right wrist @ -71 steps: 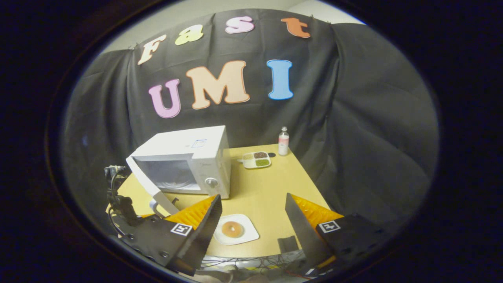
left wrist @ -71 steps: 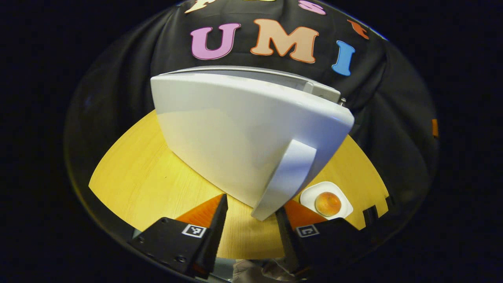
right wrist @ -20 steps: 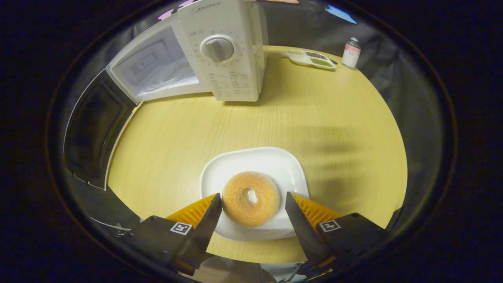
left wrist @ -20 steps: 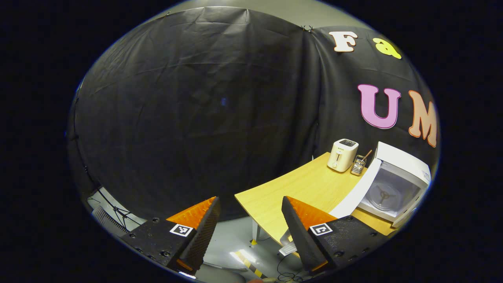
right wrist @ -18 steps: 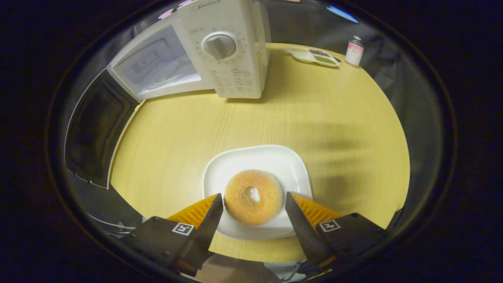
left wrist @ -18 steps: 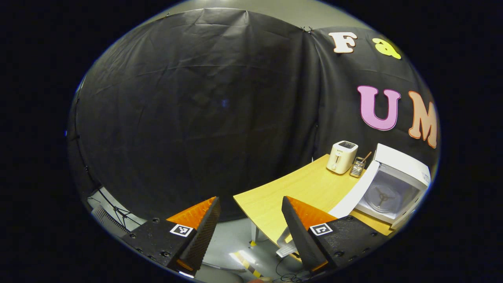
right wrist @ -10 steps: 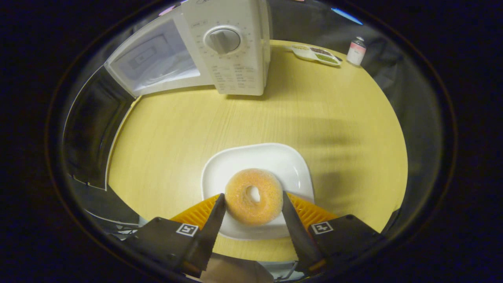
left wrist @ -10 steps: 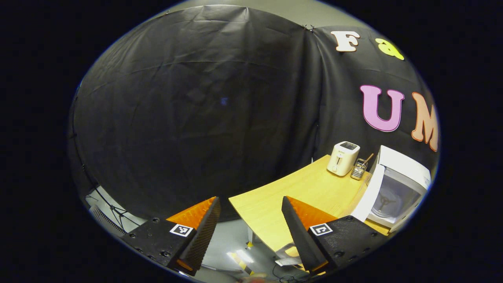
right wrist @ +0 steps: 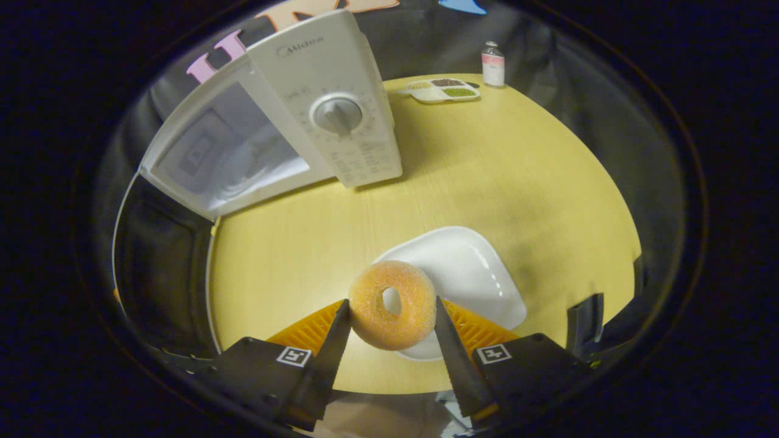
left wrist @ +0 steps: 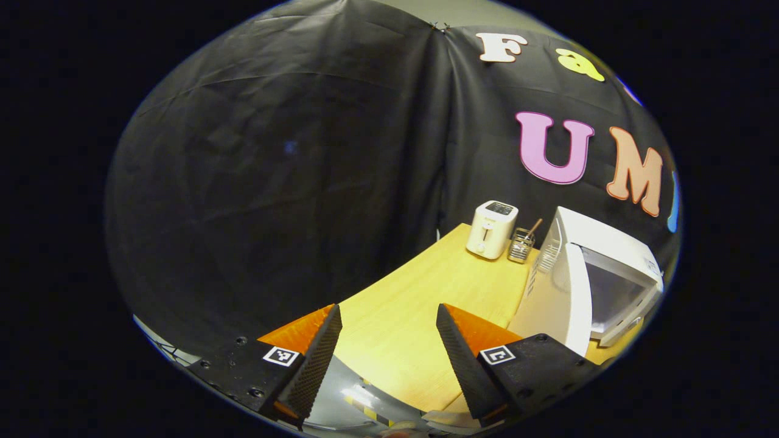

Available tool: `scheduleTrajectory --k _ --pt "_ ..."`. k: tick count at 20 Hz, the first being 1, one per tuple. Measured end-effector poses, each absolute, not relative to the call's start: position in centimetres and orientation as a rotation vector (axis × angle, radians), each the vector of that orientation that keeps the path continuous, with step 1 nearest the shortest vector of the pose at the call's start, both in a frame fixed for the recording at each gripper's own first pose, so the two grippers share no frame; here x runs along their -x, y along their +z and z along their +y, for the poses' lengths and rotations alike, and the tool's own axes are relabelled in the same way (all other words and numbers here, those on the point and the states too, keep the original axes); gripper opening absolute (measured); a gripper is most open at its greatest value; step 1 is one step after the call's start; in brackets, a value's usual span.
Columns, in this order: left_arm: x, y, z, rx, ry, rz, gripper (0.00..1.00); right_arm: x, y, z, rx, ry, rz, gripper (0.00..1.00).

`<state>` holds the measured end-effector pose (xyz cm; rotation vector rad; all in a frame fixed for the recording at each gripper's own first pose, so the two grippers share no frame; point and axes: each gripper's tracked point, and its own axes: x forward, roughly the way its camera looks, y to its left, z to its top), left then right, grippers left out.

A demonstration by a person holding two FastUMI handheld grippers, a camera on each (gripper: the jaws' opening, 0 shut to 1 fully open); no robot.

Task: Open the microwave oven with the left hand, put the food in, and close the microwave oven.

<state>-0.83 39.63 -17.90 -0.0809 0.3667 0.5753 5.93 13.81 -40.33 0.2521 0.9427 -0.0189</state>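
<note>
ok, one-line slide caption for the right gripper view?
Right gripper shut on the doughnut, above the plate, microwave door open.

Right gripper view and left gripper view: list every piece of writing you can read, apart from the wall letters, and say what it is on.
"Midea": top of the microwave's control panel, right gripper view.
Print around and below the dial: too small to read.
Bottle label: too blurred to read.
Toaster: no writing legible.

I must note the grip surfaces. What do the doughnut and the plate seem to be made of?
Doughnut: soft baked dough, it seems; matte, grainy crust like a sugar coat. Plate: probably glazed ceramic or melamine; smooth white with glossy highlights. The right gripper is pressing on the doughnut from both sides.
</note>
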Motion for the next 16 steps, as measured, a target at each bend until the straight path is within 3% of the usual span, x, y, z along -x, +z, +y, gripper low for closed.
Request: scheduleTrajectory --k 1,10,11,12,15,16 --pt "0.3 -18.0 39.3 0.087 0.548 0.368 0.93 -6.1 -39.4 15.5 -0.314 -0.003 0.915 0.83" --pt "-2.2 -19.2 38.1 0.09 0.417 0.415 0.92 -10.4 -34.1 27.9 -0.618 0.119 0.697 0.82" --pt "-2.2 -19.2 38.1 0.09 0.413 0.417 0.92 -11.3 -34.1 28.7 -0.624 0.124 0.675 0.77" --pt "-2.3 -19.3 38.0 0.091 0.405 0.419 0.93 -12.2 -34.1 29.5 -0.634 0.127 0.654 0.82" --pt "-2.4 -19.3 38.1 0.088 0.39 0.422 0.92 -14.9 -34.0 31.5 -0.677 0.117 0.593 0.82" --pt "-2.6 -19.3 38.0 0.087 0.384 0.422 0.93 -15.6 -33.7 32.1 -0.682 0.113 0.564 0.76"
